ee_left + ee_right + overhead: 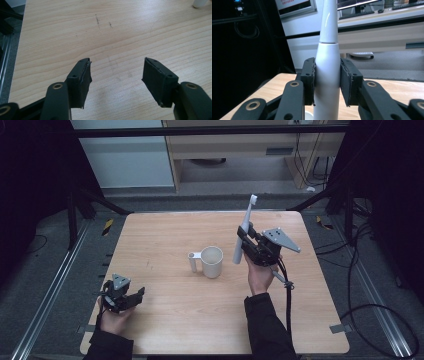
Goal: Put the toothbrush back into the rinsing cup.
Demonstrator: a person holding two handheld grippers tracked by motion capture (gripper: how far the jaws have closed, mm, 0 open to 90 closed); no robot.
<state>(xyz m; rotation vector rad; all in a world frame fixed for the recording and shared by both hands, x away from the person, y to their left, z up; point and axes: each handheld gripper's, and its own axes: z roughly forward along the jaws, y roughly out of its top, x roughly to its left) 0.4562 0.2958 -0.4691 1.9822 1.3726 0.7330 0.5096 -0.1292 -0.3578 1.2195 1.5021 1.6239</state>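
Observation:
A white electric toothbrush (243,231) stands nearly upright in the air, brush head up, to the right of a cream mug (212,261) at the table's middle. My right gripper (245,241) is shut on its handle; in the right gripper view both pads press the toothbrush body (327,75), with the gripper (327,81) pointing level across the table. My left gripper (134,297) rests low at the table's front left, open. In the left gripper view its jaws stand wide apart over bare wood, the gripper (116,75) holding nothing.
The mug's handle (193,261) points left. The wooden table (165,235) has black frame posts at its far corners. A cable (288,305) trails from the right gripper along the forearm. A white object's base (199,3) shows at the left gripper view's top right.

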